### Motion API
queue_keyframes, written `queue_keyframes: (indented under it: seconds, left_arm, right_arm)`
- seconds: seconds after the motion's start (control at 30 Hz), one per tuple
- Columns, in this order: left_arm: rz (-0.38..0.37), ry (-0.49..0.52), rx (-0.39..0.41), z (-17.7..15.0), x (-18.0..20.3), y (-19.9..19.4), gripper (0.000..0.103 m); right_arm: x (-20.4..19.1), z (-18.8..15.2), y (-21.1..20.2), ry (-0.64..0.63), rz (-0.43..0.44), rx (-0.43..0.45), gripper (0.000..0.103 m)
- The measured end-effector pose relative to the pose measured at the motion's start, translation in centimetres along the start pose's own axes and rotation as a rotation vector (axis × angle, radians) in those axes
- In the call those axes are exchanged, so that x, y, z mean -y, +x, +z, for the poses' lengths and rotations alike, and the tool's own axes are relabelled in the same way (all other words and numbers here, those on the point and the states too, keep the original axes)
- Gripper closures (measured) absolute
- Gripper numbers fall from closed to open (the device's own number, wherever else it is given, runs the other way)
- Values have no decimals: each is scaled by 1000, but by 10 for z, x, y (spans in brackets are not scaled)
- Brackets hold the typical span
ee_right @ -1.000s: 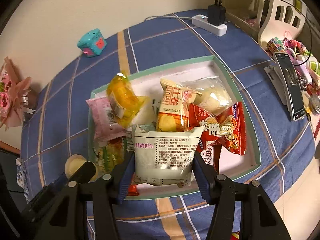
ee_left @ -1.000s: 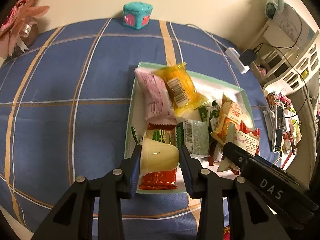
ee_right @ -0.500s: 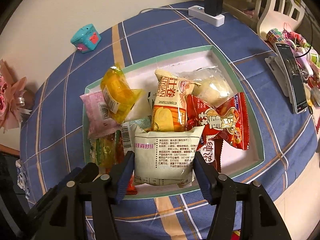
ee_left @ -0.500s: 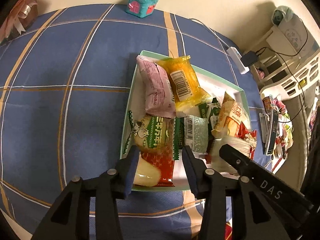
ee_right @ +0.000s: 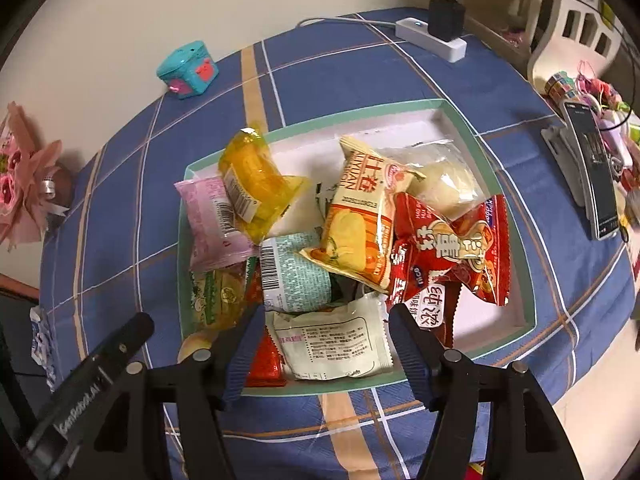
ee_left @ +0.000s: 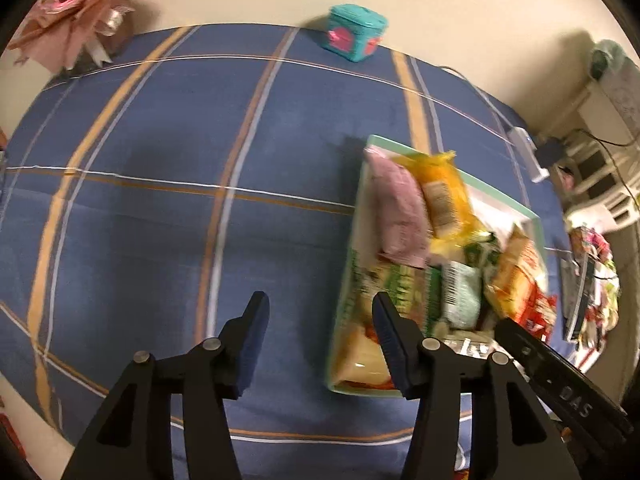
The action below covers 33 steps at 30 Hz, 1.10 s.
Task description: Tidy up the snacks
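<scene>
A green-rimmed white tray (ee_right: 456, 114) on the blue plaid cloth holds several snack packets: a pink one (ee_right: 210, 220), a yellow one (ee_right: 256, 184), an orange one (ee_right: 360, 220), red ones (ee_right: 452, 252). A white packet (ee_right: 336, 340) lies flat in the tray's near edge between my right gripper's (ee_right: 326, 344) open fingers, which do not touch it. A pale jelly cup (ee_left: 362, 356) lies in the tray's near left corner. My left gripper (ee_left: 318, 332) is open and empty, over the cloth just left of the tray (ee_left: 500, 200).
A teal toy box (ee_left: 356, 38) and a pink paper bouquet (ee_left: 76, 12) stand at the far edge by the wall. A white power strip (ee_right: 432, 36) with charger lies beyond the tray. A phone (ee_right: 592, 164) and clutter sit at the right.
My left gripper dropped the jelly cup into the tray, opened and swung left over the cloth. My right gripper opened and released the white packet, which now lies flat in the tray.
</scene>
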<state>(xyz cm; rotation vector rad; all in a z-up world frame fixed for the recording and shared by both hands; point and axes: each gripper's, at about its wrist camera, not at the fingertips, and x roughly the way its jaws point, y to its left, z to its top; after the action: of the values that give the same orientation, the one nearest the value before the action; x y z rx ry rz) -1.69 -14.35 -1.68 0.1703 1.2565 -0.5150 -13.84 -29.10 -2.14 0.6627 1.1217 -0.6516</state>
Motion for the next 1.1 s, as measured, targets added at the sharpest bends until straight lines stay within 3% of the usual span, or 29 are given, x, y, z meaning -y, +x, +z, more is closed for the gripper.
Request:
queue_keyframes:
  seconds: [0.07,0.13,0.37,0.43,0.53,0.67,0.7,0.77,0.8,1.1]
  left_arm:
    - [21,-4,8,1,-4,-1,46]
    - [37,-10,15,3,-8,-2,34]
    - [79,-20,38,6,-15,-5,33]
    - [93,-21,40,7,-17,-5,28]
    - [112,-23,46,8,-18,-4,23]
    - [139,-21,49,9,-21,-3,20]
    - [146,-21,51,8,-21,-4,12]
    - [169,-19,65,9,-23,-5,5]
    - [177,-18,71,9,-24,-5,4]
    - [181,-28,110,12,-29,-13,1]
  right_arm:
    - [-3,0,0,-14,-4,3,35]
    - [-6,-1,-1,-26,-8,7,35]
    - [-12,0,-2,-57,-20,19,33]
    - [-13,0,-2,-61,-25,23,33]
    - [-14,0,-3,-66,-37,30,20]
    - [-16,0,-4,-83,-43,45,19]
    - [-16,0,-4,-87,-44,47,18]
    - [-16,0,-5,-92,-48,54,2]
    - [-16,1,-5,-95,-50,61,0]
    - [-22,1,-9,-122,-51,93,0]
